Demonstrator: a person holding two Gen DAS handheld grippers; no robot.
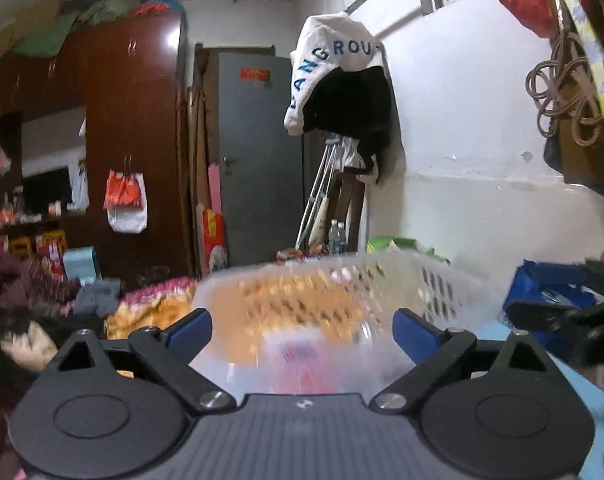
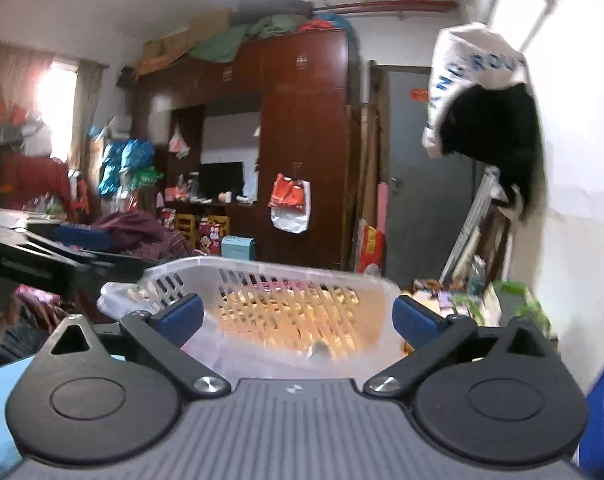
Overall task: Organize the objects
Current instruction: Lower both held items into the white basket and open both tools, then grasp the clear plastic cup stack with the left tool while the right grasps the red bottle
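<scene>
While fingers spread wide, white basket (image 2: 270, 280) just beyond right hand-held gripper (image 2: 298, 320)

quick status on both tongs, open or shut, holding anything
Left tongs: open, holding nothing, with the white basket just ahead.
Right tongs: open, holding nothing, facing the same basket.

translucent white lattice basket (image 2: 286, 280), blue-tipped black tool (image 2: 298, 318).
</scene>
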